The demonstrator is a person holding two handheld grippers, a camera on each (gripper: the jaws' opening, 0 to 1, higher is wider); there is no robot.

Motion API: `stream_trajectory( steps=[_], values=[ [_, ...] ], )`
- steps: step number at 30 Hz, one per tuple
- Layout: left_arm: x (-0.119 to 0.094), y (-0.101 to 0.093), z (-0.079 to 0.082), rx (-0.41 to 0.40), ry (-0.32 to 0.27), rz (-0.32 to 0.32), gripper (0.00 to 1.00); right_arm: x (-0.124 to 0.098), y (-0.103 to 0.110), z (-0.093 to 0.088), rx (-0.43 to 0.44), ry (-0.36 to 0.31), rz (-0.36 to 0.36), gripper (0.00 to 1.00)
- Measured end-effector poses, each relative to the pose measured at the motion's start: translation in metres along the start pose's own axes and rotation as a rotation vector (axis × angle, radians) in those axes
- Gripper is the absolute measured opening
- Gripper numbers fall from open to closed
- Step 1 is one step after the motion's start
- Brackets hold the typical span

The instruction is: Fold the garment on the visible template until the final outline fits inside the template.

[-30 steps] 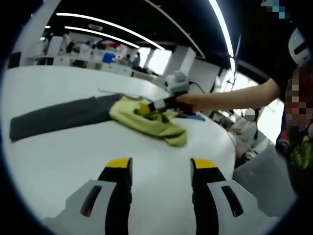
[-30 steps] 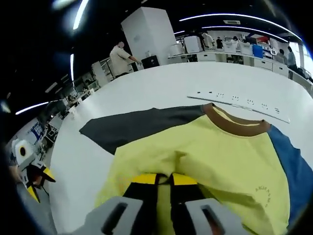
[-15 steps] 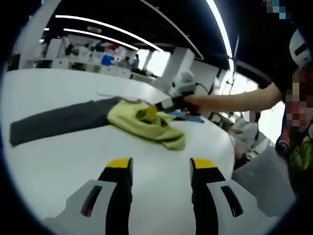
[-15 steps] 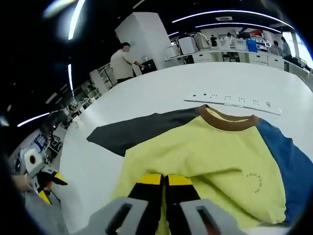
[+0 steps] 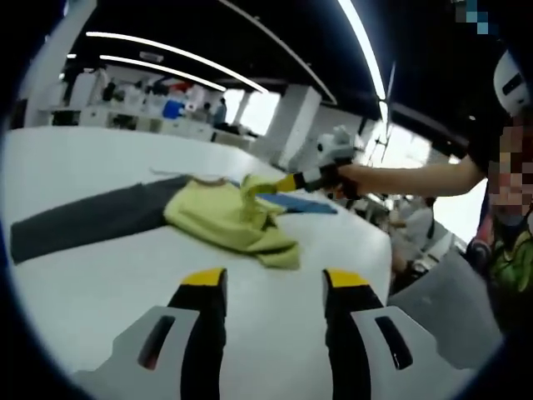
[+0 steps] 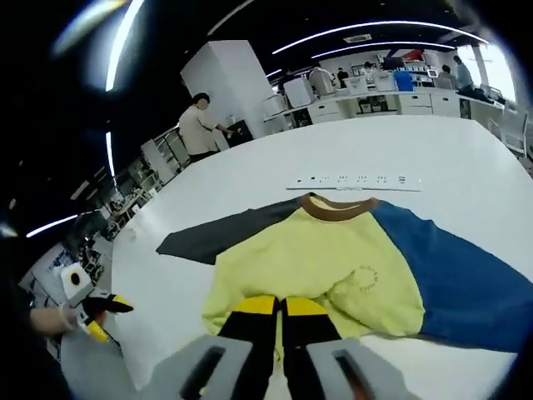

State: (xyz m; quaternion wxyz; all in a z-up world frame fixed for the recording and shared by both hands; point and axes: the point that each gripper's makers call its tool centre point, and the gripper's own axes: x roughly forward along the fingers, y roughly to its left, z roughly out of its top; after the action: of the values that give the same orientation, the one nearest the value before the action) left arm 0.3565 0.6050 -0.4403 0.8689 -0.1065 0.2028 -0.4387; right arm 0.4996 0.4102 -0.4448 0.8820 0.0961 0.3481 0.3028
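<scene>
While pinching the yellow garment [image 6: 321, 258] off the white desk [image 6: 250, 167], right claw [image 6: 279, 304] pressed together; left claw [image 5: 266, 279] spread, hovering over bare desk; power strip [image 6: 358, 178] beyond collar.

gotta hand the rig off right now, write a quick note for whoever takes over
Right gripper: shut on the yellow hem of the garment, lifting it off the white table.
Left gripper: open, holding nothing, hovering over bare table short of the garment.
Garment: mostly flat, collar towards the power strip, grey sleeve and blue sleeve spread out to the sides.
Done: one hem fold started.
Left: finish that fold, fold in both sleeves. I cannot make out a template outline.
</scene>
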Motion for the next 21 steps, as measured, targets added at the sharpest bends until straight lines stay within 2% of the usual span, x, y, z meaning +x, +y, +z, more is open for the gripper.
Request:
stream_trajectory(
  steps=[8,13,17,21],
  values=[
    [0.001,-0.010,-0.002,0.005,0.001,-0.016,0.42,-0.063,-0.018,-0.018,0.029,-0.025,-0.045,0.00],
    [0.002,-0.011,-0.003,0.002,0.000,-0.021,0.41,-0.098,-0.033,-0.036,0.022,-0.003,-0.095,0.00],
    [0.003,-0.011,-0.006,0.000,0.008,-0.026,0.41,-0.117,-0.040,-0.048,0.064,0.001,-0.112,0.00],
    [0.008,-0.013,-0.006,0.003,0.013,-0.037,0.40,-0.131,-0.044,-0.068,0.057,0.036,-0.138,0.00]
  ],
)
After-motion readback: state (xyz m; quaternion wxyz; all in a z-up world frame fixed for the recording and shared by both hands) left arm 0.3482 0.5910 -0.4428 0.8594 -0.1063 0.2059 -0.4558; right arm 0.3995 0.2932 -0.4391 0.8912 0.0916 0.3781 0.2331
